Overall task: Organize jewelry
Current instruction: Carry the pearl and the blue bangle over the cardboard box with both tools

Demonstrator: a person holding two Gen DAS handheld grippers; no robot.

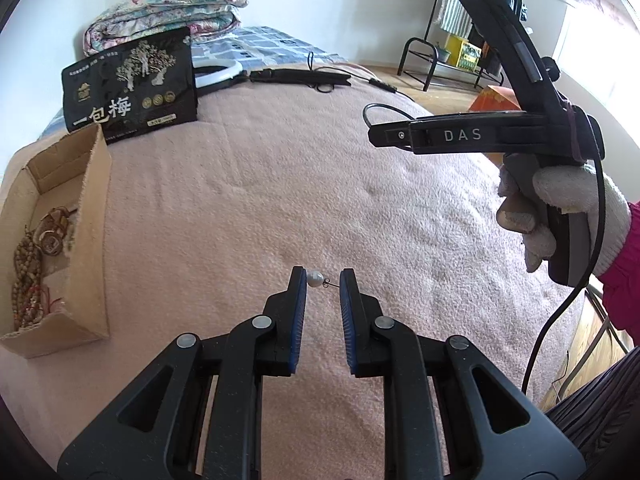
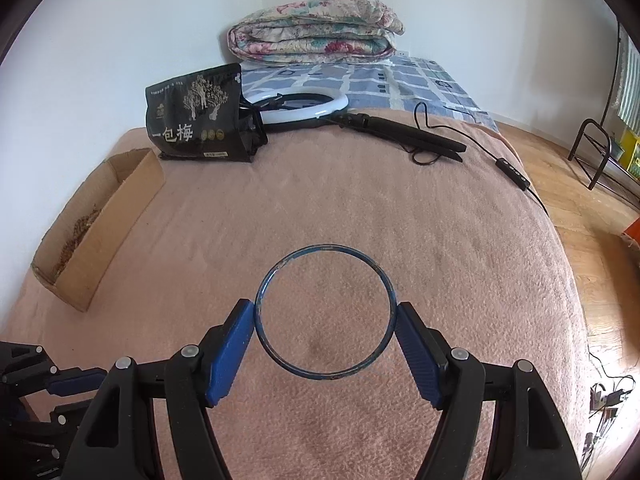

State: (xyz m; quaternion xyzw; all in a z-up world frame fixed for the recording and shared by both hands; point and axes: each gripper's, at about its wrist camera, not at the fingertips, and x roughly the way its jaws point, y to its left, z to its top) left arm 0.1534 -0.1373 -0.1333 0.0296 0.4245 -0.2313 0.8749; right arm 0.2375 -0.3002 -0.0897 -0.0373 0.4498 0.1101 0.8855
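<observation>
My left gripper point(image 1: 323, 280) is partly closed around a pearl earring point(image 1: 316, 279); the pearl touches the left finger and its thin post reaches the right finger, just above the pink blanket. My right gripper point(image 2: 325, 314) is shut on a thin blue bangle point(image 2: 280, 268), held by its two sides above the blanket. The right gripper, held in a white-gloved hand, also shows in the left wrist view point(image 1: 472, 136). A cardboard box point(image 1: 94, 216) at the left holds bead strings and other jewelry point(image 1: 30, 268); it also shows in the right wrist view point(image 2: 108, 224).
A black snack bag point(image 2: 196, 120) stands at the back beside a ring light point(image 2: 304, 108) with a folded stand and cable point(image 2: 404, 132). A folded quilt point(image 2: 316, 32) lies behind. The bed edge and wooden floor point(image 2: 580, 184) are at the right.
</observation>
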